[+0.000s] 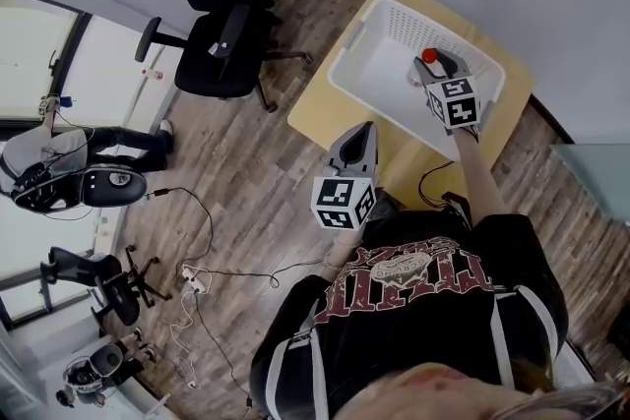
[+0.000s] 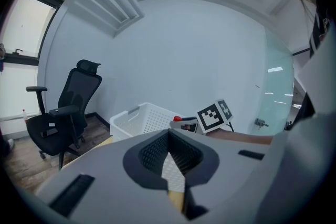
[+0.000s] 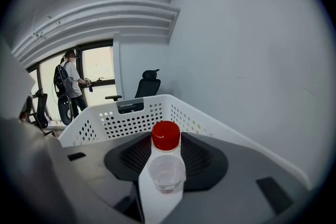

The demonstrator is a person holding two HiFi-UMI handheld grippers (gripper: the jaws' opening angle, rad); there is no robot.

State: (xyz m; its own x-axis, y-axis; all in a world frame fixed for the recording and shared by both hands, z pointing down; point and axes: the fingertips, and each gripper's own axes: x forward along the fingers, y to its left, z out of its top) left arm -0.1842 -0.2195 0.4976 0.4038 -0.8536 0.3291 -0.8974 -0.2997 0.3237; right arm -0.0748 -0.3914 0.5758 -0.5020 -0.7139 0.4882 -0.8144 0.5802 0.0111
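The right tongs point(image 3: 167, 150) are clamped on a small clear bottle point(image 3: 166, 169), whose red cap juts past the tips. They hold it over the inside of the white basket point(image 1: 366, 54) on the yellow desk point(image 1: 317, 111). The left tongs point(image 2: 169, 135) (tips together, nothing between them) hang over the desk's near edge, apart from the basket.

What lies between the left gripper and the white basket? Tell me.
Only bare yellow table top, seen in the head view; the left gripper is apart from the basket.
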